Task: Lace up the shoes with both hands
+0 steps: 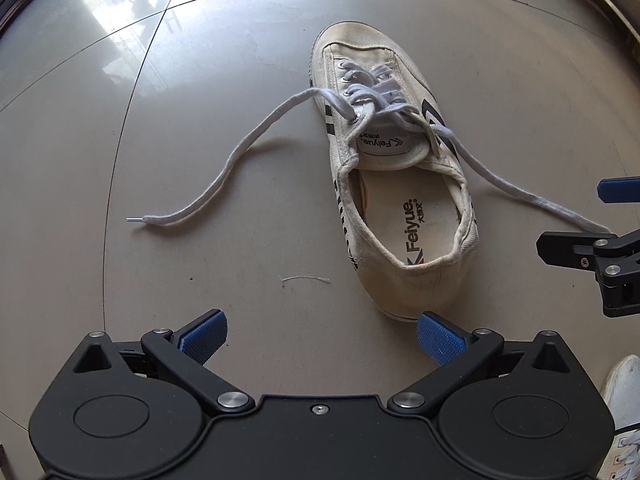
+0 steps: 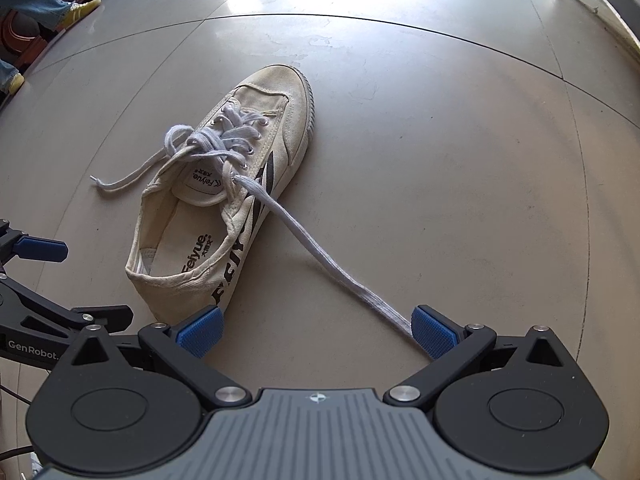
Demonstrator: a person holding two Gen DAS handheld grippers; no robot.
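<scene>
Shoe (image 1: 394, 168) on floor (image 1: 160, 140); one lace end (image 1: 224, 168) lies left, other (image 2: 320, 256) runs right to right tool (image 2: 316, 334).

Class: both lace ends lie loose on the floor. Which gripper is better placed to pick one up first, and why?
Right. The right gripper has its open jaws almost around the right lace. The left gripper, also open, sits well short of the left lace.

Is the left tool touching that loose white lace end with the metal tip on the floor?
Apart. In the left wrist view, the open left tool sits near the bottom, and bare grey floor separates it from the white lace end.
</scene>
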